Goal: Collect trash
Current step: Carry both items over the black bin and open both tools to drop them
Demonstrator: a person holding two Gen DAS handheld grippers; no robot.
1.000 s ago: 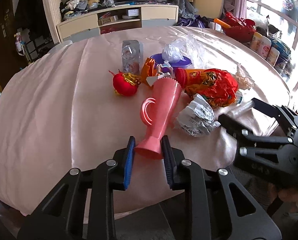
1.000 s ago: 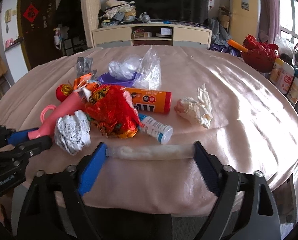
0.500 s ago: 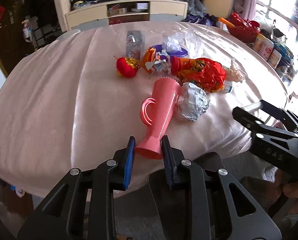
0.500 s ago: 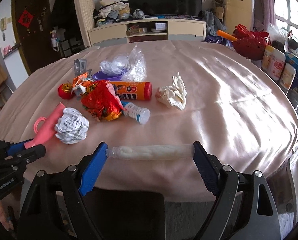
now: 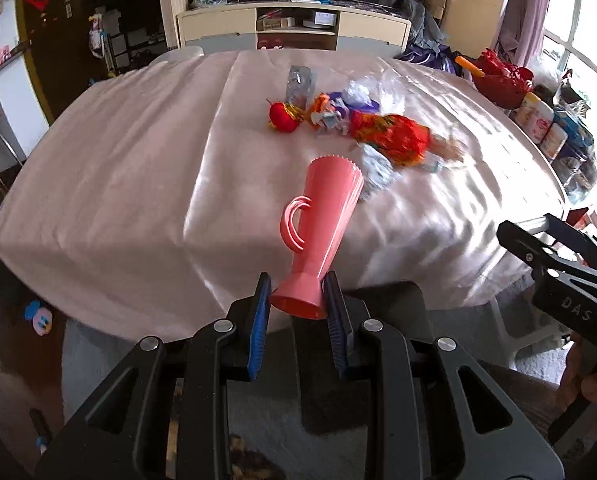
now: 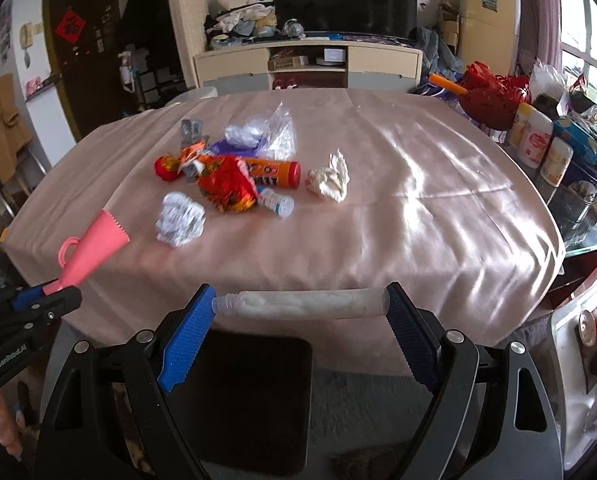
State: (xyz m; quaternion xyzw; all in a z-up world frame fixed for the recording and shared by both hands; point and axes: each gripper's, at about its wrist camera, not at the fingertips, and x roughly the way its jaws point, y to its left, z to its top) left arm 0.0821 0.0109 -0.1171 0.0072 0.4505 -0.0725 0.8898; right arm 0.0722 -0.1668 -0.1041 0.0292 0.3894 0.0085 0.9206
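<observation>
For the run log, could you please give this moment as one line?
left tongs: grip pink plastic cup | right tongs: grip clear plastic tube

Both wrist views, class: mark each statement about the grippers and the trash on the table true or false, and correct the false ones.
1. The left gripper grips a pink cup by its base. True.
2. The right gripper is empty. False: a long clear tube spans its pads, end to end.
3. The crumpled white tissue lies on the pink tablecloth, apart from the main heap. True.
4. The orange tube stands upright. False: it lies on its side.
5. The pink cup rests on the table. False: it is held off the cloth, at the table's near edge.
</observation>
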